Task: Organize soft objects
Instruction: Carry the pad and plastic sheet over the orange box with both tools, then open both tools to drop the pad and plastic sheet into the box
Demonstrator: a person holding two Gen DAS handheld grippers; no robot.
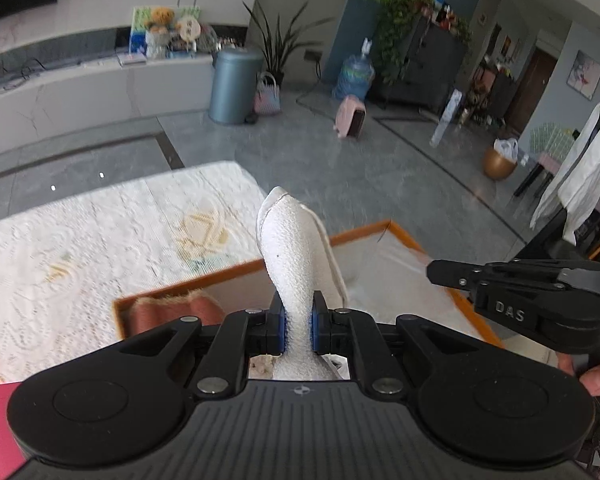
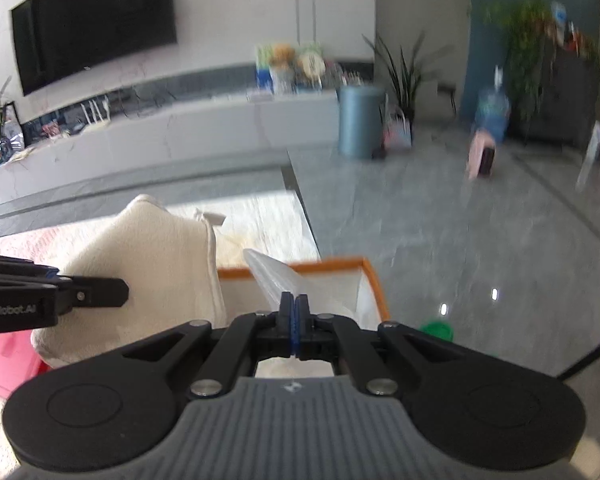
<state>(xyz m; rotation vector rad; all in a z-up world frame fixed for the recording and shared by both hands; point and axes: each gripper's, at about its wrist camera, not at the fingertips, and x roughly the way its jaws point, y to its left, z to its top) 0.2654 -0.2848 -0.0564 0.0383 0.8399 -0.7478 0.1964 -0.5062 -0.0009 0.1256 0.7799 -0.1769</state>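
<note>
Left tongs (image 1: pixel 298 326) clamped on white terry towel (image 1: pixel 288 248). Right tongs (image 2: pixel 295 322) pinching thin translucent plastic (image 2: pixel 276 276). Orange-rimmed box (image 1: pixel 228 274) beneath; folded brown cloth (image 1: pixel 172 314) seen only from left.

place: home living room | cues: wall television (image 2: pixel 94 20), potted plants (image 1: pixel 400 20), water jug (image 1: pixel 354 76)

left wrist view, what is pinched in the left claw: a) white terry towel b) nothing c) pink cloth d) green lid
a: the left claw has its blue pads shut on a bunched white terry towel, which sticks up over the orange-rimmed bin.
</note>
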